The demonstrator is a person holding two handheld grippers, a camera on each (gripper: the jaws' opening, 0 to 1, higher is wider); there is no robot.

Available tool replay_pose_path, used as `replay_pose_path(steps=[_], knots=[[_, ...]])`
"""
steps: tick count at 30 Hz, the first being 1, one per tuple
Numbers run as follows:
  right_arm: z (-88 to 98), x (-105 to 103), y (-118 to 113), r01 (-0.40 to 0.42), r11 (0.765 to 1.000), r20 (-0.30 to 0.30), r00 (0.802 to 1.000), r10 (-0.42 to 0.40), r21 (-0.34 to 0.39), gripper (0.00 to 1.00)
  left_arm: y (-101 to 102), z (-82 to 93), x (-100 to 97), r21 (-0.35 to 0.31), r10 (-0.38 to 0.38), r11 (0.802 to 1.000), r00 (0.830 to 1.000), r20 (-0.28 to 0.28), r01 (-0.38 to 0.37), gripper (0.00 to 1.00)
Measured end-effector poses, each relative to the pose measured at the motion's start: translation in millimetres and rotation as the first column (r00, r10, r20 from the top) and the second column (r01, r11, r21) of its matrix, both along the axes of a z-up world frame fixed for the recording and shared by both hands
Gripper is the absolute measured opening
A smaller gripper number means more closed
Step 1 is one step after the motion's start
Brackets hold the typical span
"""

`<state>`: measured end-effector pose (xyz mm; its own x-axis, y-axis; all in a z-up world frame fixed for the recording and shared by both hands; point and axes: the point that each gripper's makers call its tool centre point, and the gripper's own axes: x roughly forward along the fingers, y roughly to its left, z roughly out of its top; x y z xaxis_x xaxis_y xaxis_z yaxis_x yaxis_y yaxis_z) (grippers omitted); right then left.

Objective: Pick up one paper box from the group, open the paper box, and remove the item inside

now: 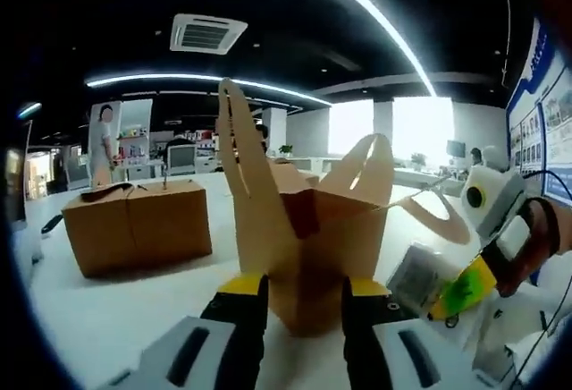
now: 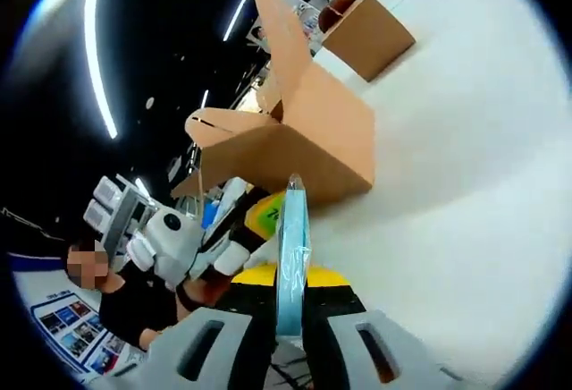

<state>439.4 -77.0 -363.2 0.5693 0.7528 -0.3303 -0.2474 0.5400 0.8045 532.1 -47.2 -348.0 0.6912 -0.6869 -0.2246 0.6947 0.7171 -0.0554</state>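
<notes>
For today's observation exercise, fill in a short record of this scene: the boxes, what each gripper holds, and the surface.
Open box: brown paper box, flaps up, on the white table
Left gripper: shut on the open box's lower corner
Right gripper: shut on a thin flat bluish item, held edge-on, outside the box
Other box: closed brown box, standing apart on the table
Stage: item appears removed

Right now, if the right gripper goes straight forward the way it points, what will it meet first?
Probably the opened paper box. The right gripper is shut on a thin blue flat item, whose edge points toward the box's near wall. The white table lies between; depth is unclear.
</notes>
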Motion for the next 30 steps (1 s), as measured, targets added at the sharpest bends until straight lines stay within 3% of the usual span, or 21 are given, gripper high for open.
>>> replay_pose_path(steps=[2,7,15,27,30], knots=[[-0.5,3,-2,0.006,1.0,-0.004,1.0,-0.006,0.003,0.1,0,-1.0,4.7,-0.012,0.033,0.999,0.999,-0.021,-0.034,0.33],[0.2,8,-6,0.021,1.0,-0.001,1.0,-0.021,0.0,0.1,-8,-1.0,5.7,-0.027,0.034,0.999,0.999,-0.023,-0.035,0.33],[-2.5,10,-6,0.019,1.0,-0.001,1.0,-0.019,-0.001,0.1,7,6.2,3.3,-0.035,0.043,0.998,0.999,-0.013,-0.044,0.36],[-9.6,4,-6,-0.014,0.994,0.046,0.999,0.019,-0.11,0.17,14,19.1,-38.3,-0.02,-0.027,0.999,0.999,0.047,0.028,0.37],[-12.1,7,-9,0.005,0.994,0.032,0.999,-0.002,-0.11,0.17,10,20.4,-66.7,0.019,-0.122,0.993,0.986,0.11,0.12,0.4]])
